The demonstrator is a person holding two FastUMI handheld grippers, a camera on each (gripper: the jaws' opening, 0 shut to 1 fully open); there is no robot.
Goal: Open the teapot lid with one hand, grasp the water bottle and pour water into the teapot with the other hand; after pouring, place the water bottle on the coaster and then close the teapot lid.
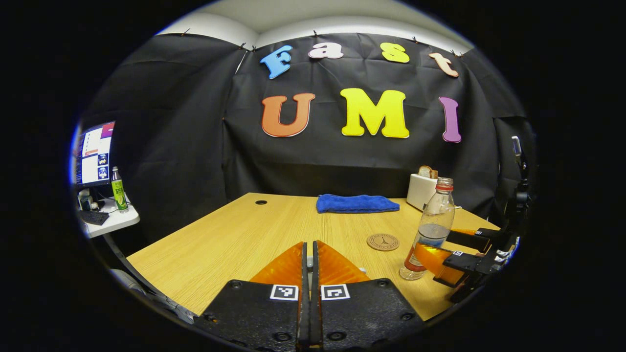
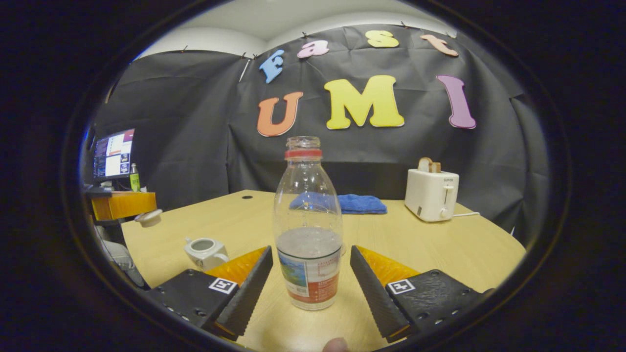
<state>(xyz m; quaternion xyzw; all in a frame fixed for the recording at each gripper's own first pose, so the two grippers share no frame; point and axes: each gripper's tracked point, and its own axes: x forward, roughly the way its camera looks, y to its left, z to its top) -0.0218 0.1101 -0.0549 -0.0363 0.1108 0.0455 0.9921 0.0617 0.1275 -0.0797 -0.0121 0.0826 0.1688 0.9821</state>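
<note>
A clear water bottle (image 2: 307,230) with a red neck ring and no cap stands on the wooden table (image 2: 440,244), about a third full. My right gripper (image 2: 310,249) is open, one finger on each side of the bottle's lower body, with small gaps to it. In the left gripper view the same bottle (image 1: 433,225) shows at the right with the right gripper (image 1: 433,243) around its base. The white teapot (image 2: 205,250) sits uncovered at the table's left. Its lid (image 2: 148,217) hangs above the table's left corner under my left gripper (image 2: 128,205). My left gripper (image 1: 309,243) has its fingers pressed together.
A round brown coaster (image 1: 383,241) lies just left of the bottle. A folded blue towel (image 1: 357,203) and a white toaster (image 2: 431,194) sit at the back of the table. A side table (image 1: 110,222) with a monitor and a green bottle stands at far left.
</note>
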